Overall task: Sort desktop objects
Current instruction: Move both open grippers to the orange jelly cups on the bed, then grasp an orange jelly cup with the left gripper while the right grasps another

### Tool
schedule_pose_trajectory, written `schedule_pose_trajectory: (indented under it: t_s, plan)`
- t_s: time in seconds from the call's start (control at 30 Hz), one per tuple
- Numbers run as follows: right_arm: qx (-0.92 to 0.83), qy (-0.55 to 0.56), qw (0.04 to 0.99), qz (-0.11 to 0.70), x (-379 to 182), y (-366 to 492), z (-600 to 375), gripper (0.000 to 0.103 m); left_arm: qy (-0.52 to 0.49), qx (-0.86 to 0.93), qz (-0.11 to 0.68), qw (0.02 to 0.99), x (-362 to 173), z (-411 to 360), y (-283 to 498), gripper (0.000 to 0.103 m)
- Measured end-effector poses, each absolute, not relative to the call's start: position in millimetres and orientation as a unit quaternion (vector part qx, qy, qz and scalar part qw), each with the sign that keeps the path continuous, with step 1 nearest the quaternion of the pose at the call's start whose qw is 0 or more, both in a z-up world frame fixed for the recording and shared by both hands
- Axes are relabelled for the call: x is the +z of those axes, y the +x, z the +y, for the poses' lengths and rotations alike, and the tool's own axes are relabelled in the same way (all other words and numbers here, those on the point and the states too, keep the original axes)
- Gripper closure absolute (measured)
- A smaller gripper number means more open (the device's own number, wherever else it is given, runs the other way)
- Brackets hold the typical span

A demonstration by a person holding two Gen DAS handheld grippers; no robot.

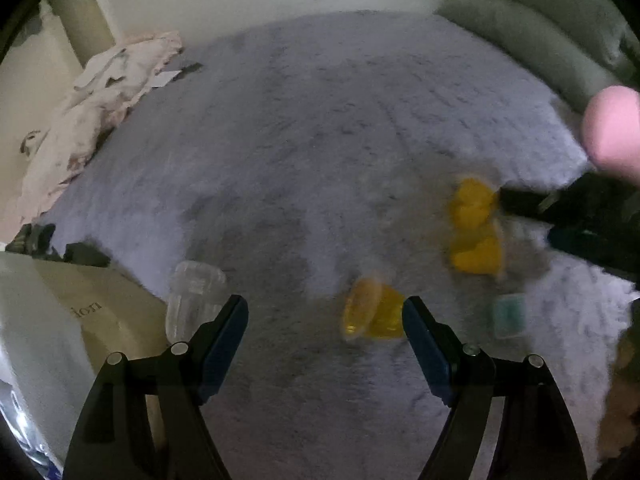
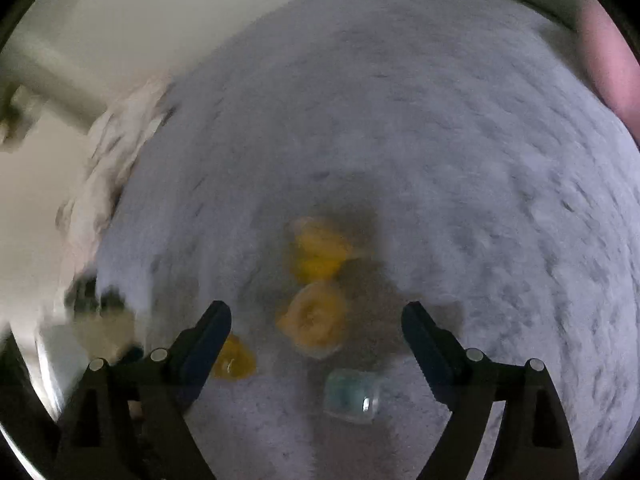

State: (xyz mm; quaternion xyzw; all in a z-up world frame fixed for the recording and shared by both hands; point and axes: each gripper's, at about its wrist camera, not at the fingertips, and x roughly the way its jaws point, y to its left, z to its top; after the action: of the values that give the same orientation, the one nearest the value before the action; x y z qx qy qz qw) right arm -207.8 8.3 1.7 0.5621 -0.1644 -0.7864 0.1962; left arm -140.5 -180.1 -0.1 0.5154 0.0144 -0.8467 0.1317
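Open grey blanket [image 1: 320, 140] ahead; 3 yellow pieces [image 2: 316, 320] crowd the near edge.

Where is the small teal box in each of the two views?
Left wrist view: the small teal box lies low right, right of the left claw.
Right wrist view: the box lies low centre, between the fingers of the right claw.
Shared landmark: the yellow pieces beyond it.

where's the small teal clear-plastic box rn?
The small teal clear-plastic box lies on the grey fuzzy blanket, low centre in the right wrist view between the open right gripper fingers, nearest the yellow plastic piece just beyond.
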Motion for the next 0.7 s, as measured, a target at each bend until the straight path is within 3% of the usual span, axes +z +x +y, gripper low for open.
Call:
schedule_pose_trajectory:
  t_s: [0.2, 0.23, 0.27, 0.33, 0.7]
  plan:
    - [-0.792, 0.552, 0.216, -0.145, -2.6, -196.1, -3.3, 0.016, 0.506, -0.859, -0.046, 0.070, -9.1, -150.7, -124.3, 0.024]
    - [-0.788, 0.563, 0.213, -0.130, -8.6, -193.1, -10.5, 0.023, 0.509, -0.857, -0.049, 0.060, -13.5, -146.2, -123.3, 0.024]
    - [-0.787, 0.567, 0.213, -0.121, -12.1, -192.7, -15.6, 0.039, 0.509, -0.857, -0.054, 0.061, -15.0, -144.2, -123.4, 0.024]
    - [-0.786, 0.570, 0.213, -0.110, -18.6, -189.1, -24.4, 0.051, 0.506, -0.858, -0.062, 0.065, -18.6, -141.5, -124.2, 0.024]
    - [-0.828, 0.525, 0.191, -0.055, -37.7, -191.5, -36.9, 0.052, 0.468, -0.883, 0.022, 0.023, -46.0, -175.4, -129.0, 0.027]
